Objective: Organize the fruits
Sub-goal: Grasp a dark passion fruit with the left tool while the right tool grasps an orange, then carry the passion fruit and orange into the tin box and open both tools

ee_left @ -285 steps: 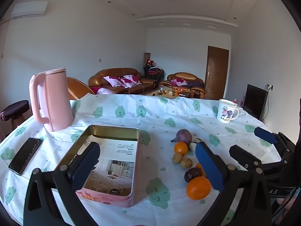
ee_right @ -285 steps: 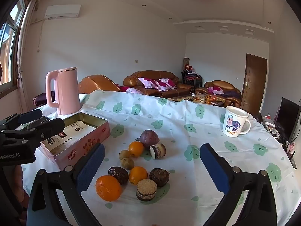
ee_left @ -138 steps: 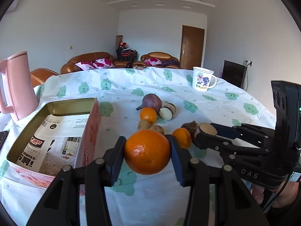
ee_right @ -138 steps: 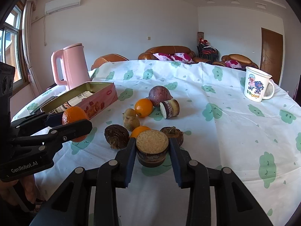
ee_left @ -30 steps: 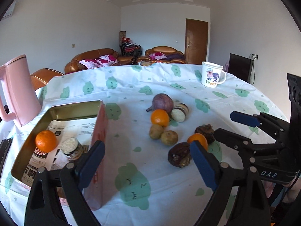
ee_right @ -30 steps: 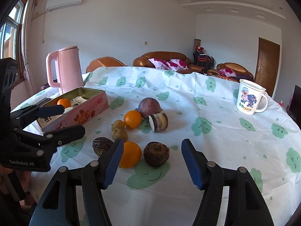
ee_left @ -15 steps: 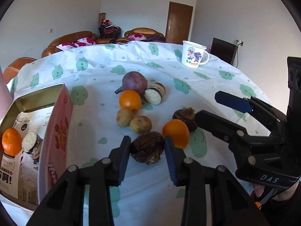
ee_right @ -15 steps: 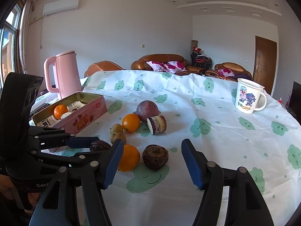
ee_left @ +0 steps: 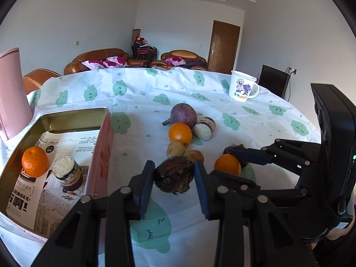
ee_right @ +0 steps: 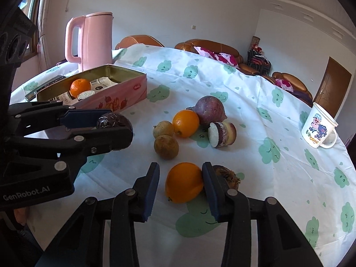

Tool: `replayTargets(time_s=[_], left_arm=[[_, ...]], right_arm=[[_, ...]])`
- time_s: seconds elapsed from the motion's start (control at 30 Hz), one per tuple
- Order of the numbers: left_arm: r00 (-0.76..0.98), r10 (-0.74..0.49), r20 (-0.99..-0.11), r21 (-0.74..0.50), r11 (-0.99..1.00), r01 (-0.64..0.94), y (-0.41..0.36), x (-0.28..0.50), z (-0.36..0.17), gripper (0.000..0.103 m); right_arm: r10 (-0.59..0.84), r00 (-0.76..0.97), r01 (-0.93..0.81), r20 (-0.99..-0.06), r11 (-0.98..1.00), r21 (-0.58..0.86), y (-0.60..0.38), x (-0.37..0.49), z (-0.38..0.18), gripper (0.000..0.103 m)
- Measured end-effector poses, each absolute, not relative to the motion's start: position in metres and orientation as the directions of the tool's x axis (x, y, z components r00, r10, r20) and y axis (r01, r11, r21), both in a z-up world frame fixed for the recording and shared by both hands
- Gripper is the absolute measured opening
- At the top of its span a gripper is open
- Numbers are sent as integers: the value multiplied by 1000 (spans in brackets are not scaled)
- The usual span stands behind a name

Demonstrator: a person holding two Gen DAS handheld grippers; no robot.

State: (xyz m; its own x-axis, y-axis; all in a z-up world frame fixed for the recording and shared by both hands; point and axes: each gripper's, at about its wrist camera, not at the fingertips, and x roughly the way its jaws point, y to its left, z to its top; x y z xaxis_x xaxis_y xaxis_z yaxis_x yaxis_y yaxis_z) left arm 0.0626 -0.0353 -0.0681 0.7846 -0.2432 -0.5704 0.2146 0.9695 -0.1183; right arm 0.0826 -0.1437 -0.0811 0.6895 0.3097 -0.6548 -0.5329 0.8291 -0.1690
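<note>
Shadowed behind the right gripper (ee_right: 180, 185), a dark shrivelled fruit (ee_right: 229, 175) shows only in part; the gripper's blue-padded fingers stand apart around a smooth round orange (ee_right: 184, 185), the right pad touching it. On the round table's white cloth with green cloud faces (ee_left: 142, 93), the left gripper (ee_left: 174, 179) clamps a dark wrinkled brown fruit (ee_left: 174, 174). Beside it, the open pink rectangular tin (ee_left: 104, 153) holds a small mandarin (ee_left: 35, 161) and a cut purple-skinned root piece (ee_left: 66, 173). Leather sofas line the far wall.
</note>
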Motion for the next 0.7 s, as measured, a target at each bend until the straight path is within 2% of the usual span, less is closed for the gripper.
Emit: replayTargets(time_s=[0.13, 0.3, 0.7], left_arm=[[790, -249, -560, -128, 968, 214, -34, 61, -67, 38], [801, -252, -543, -119, 967, 224, -34, 58, -67, 38], [839, -238, -490, -82, 970, 227, -36, 48, -62, 38]], right_arm=[[264, 708, -506, -655, 837, -209, -142, 82, -82, 38], [295, 704, -507, -647, 846, -166, -148, 83, -79, 35], [416, 758, -507, -503, 860, -51, -170, 67, -64, 34]])
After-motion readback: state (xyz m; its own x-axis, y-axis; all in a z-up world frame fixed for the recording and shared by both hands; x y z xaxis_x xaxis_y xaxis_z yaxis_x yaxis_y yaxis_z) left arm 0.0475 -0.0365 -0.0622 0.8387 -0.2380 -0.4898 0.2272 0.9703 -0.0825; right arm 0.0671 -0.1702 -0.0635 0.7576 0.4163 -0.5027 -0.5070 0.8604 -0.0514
